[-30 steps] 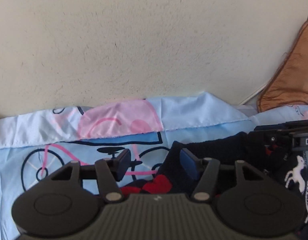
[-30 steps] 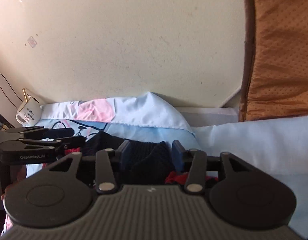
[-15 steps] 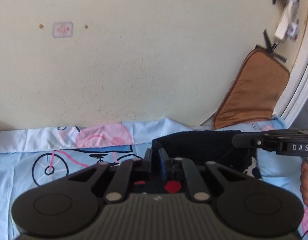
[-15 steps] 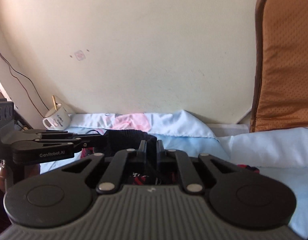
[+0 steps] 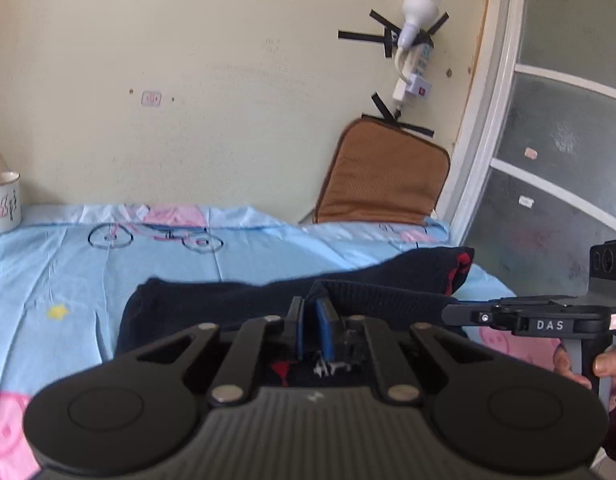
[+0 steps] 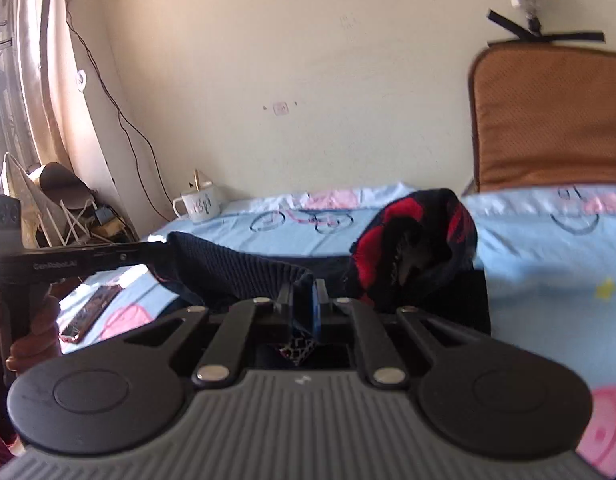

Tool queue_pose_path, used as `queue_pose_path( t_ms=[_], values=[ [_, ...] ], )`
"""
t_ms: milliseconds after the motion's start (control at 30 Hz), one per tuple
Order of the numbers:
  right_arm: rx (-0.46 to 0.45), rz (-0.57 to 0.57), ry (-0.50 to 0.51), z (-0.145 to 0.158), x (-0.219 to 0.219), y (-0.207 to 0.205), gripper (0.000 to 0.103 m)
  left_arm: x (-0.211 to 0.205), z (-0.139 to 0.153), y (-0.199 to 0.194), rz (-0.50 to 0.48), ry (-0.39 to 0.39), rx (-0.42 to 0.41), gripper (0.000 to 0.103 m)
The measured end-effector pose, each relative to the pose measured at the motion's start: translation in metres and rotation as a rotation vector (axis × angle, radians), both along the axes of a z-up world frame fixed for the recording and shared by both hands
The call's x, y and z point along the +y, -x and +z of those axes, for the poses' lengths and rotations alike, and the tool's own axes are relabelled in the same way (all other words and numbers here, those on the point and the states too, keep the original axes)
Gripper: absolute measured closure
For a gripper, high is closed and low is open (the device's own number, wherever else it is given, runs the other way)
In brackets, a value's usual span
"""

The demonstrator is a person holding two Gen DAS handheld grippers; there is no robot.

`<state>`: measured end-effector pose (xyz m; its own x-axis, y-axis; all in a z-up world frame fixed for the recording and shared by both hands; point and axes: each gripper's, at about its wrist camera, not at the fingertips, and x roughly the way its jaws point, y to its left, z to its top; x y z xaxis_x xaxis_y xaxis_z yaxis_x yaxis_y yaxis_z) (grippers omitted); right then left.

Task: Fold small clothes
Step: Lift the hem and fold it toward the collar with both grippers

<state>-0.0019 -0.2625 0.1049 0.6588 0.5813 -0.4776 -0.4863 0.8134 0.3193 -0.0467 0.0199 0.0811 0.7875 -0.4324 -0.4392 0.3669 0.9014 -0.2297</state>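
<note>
Sweater point(image 5: 236, 304) hem is being pinched by left gripper point(image 5: 311, 334) and right gripper point(image 6: 304, 312), both clamped on knit, spaced apart, probably keeping the edge taut over the bedsheet point(image 5: 68, 272) for folding.

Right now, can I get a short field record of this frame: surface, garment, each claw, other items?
surface: bed sheet, light blue with pink cartoon print
garment: dark knit sweater with red patches, partly lifted off the sheet
left claw: shut on the sweater's ribbed edge
right claw: shut on the sweater's ribbed edge, edge stretched between the two
mug: white, by the wall
cushion: brown, leaning on the wall
phone: lying on the sheet
</note>
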Motion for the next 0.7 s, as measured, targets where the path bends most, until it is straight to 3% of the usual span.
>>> queue_pose_path(
  t_ms=[100, 167, 233, 300, 400, 467, 567, 700],
  values=[
    [0.1, -0.058, 0.003, -0.04, -0.002, 0.014, 0.085, -0.006, -0.039, 0.008, 0.022, -0.078, 0.109, 0.093],
    [0.158, -0.073, -0.051, -0.052, -0.009, 0.02, 0.073, 0.002, -0.046, 0.013, 0.016, -0.062, 0.159, 0.093],
    [0.136, -0.055, -0.101, -0.044, -0.017, 0.027, 0.073, 0.016, -0.033, 0.02, 0.011, -0.016, 0.129, 0.093],
    [0.064, -0.066, -0.126, -0.024, -0.026, 0.03, 0.072, 0.03, -0.01, 0.027, 0.033, 0.032, 0.048, 0.093],
    [-0.006, -0.127, -0.197, 0.001, -0.035, 0.02, 0.071, 0.039, 0.016, 0.01, 0.071, 0.067, -0.025, 0.093],
    [-0.04, -0.19, -0.193, 0.008, -0.031, 0.006, 0.065, 0.035, 0.019, -0.012, 0.099, 0.066, -0.033, 0.093],
    [-0.023, -0.228, -0.195, -0.005, -0.023, -0.02, 0.064, 0.021, 0.004, -0.051, 0.092, 0.078, 0.054, 0.093],
    [0.063, -0.314, -0.103, -0.034, -0.024, -0.033, 0.065, -0.002, -0.034, -0.088, 0.171, -0.03, 0.231, 0.093]
  ],
)
